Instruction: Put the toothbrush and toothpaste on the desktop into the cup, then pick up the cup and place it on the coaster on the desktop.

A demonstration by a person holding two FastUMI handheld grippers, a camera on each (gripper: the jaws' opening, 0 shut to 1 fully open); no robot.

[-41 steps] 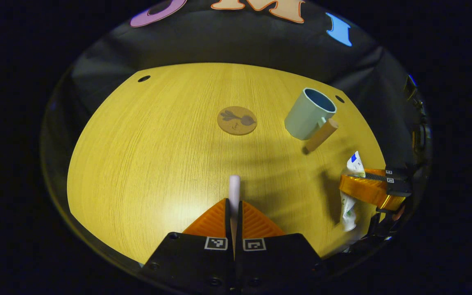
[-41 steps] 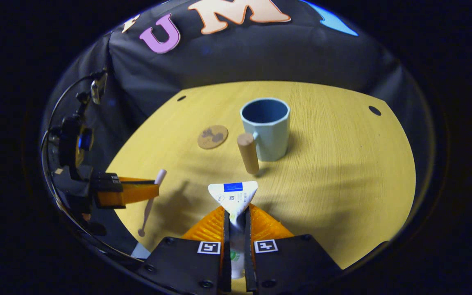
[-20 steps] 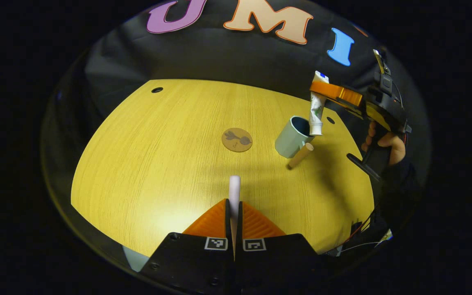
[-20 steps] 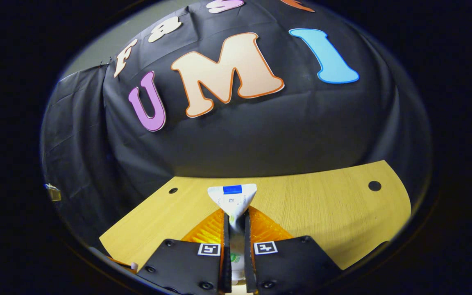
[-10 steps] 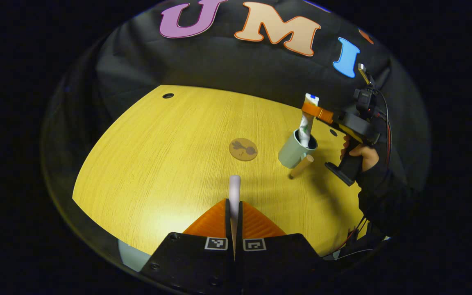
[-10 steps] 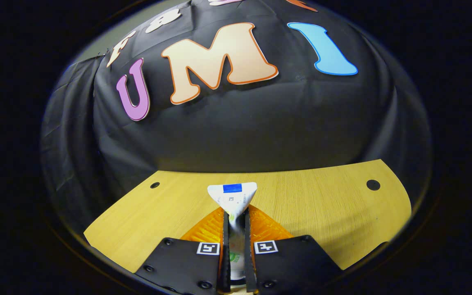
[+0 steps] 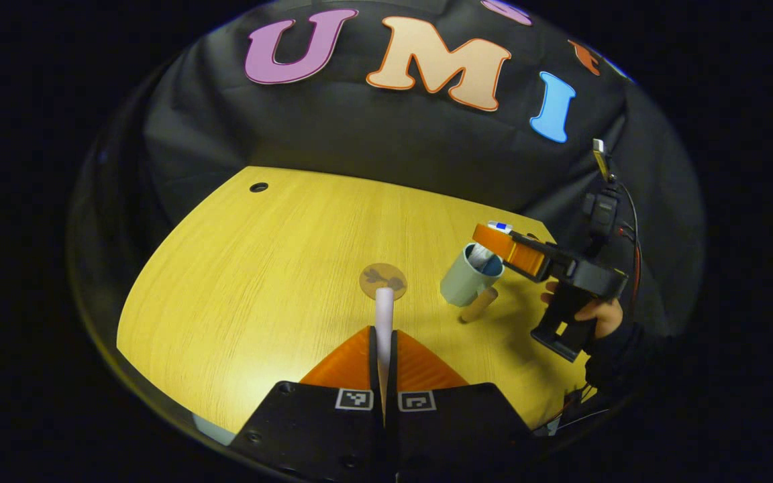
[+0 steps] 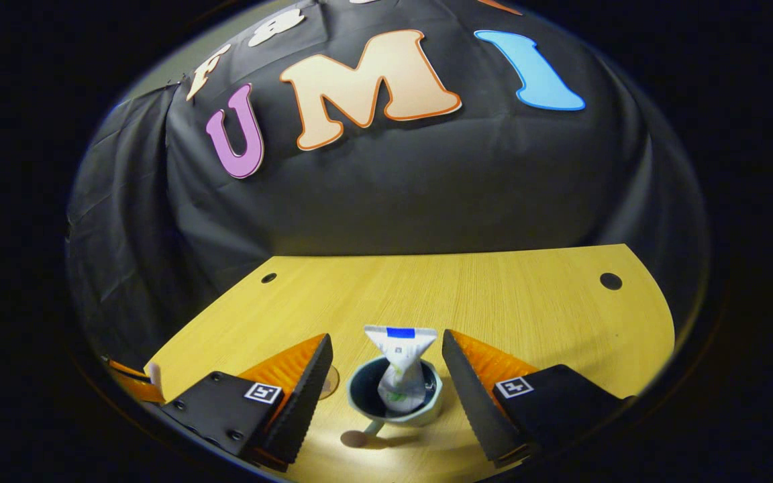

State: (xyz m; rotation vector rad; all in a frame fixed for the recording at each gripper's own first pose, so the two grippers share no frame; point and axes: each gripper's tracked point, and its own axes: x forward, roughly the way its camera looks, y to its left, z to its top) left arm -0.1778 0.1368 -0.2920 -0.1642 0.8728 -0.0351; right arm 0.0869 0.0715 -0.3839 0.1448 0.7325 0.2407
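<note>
Now that the right gripper [image 8: 384, 376] has spread its fingers wide, the toothpaste tube [image 8: 399, 367] stands released in the pale blue cup [image 8: 394, 410], low in the right gripper view; half a second ago those fingers clamped it. One item is delivered. In the left gripper view, the left gripper [image 7: 384, 339] stays closed on the white toothbrush [image 7: 384, 310], whose tip now overlaps the round coaster [image 7: 382, 280] at frame centre, left of the cup [image 7: 465, 282].
</note>
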